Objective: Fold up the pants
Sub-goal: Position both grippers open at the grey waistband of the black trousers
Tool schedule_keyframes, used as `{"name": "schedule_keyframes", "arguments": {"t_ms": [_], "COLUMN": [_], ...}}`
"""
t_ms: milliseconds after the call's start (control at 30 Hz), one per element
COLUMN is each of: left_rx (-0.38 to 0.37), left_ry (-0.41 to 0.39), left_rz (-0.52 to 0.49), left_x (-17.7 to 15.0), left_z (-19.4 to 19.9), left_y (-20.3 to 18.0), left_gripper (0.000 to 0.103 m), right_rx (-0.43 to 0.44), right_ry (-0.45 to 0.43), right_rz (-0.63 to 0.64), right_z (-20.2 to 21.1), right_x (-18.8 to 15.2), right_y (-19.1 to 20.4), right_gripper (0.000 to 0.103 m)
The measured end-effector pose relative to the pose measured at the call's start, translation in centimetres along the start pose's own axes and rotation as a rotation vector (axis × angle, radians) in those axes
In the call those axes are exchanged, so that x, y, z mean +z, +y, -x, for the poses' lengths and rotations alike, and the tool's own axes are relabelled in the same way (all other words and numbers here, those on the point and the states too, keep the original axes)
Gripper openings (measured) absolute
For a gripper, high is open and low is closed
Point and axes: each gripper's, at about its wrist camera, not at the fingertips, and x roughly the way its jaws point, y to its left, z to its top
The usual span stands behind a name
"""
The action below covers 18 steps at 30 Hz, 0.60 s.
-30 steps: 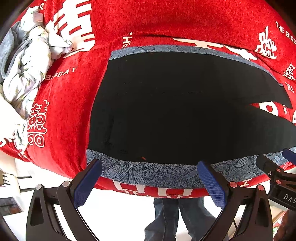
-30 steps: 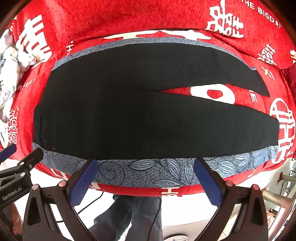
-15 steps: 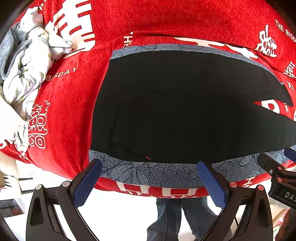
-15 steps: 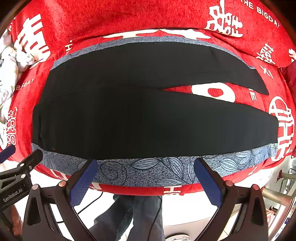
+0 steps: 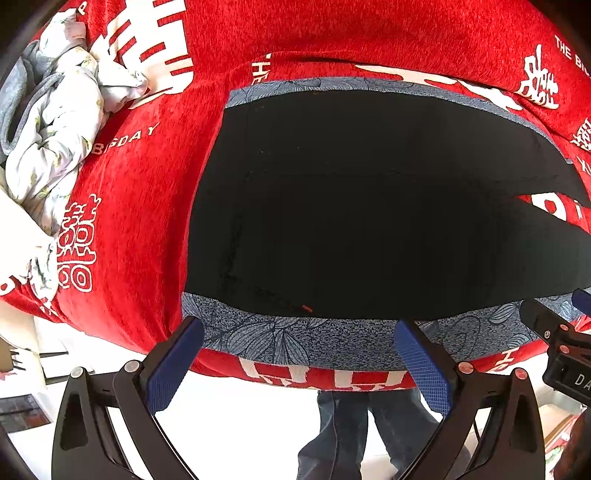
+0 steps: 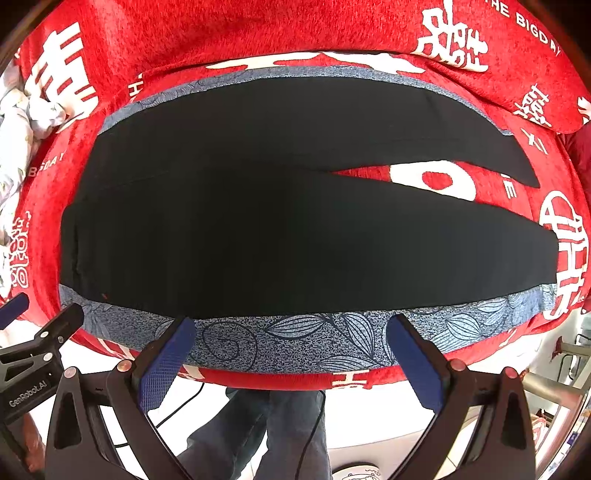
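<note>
Black pants [image 5: 362, 206] lie flat on a blue leaf-patterned cloth [image 5: 295, 339] over a red sofa. The waist is at the left and the two legs run right, split apart at the far right [image 6: 480, 221]. My left gripper [image 5: 299, 339] is open and empty, above the near edge by the waist end. My right gripper [image 6: 291, 336] is open and empty, above the near edge by the nearer leg. Each gripper shows at the edge of the other's view: the right one [image 5: 554, 332], the left one [image 6: 40, 332].
A crumpled white and grey garment [image 5: 55, 133] lies at the sofa's left end. The red cover [image 6: 258, 29] has white lettering and rises into a backrest behind. The person's legs in jeans [image 6: 280, 428] stand below the sofa's front edge.
Both grippers have edged slightly closer over the pants. The pants look a little larger in view. Nothing was gripped or released.
</note>
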Motion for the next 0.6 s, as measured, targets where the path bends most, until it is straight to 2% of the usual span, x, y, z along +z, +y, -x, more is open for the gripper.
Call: {"name": "schedule_keyframes", "arguments": {"t_ms": [600], "left_rx": [-0.004], "left_ry": [0.007], "left_rz": [-0.021], "left_x": [-0.39], "left_z": [-0.98], "left_y": [0.37], "left_gripper": [0.103], "right_rx": [-0.016], "right_ry": [0.004], "right_rz": [-0.019], "right_z": [-0.58], "right_x": [-0.51], "right_y": [0.28], "right_gripper": [0.103]}}
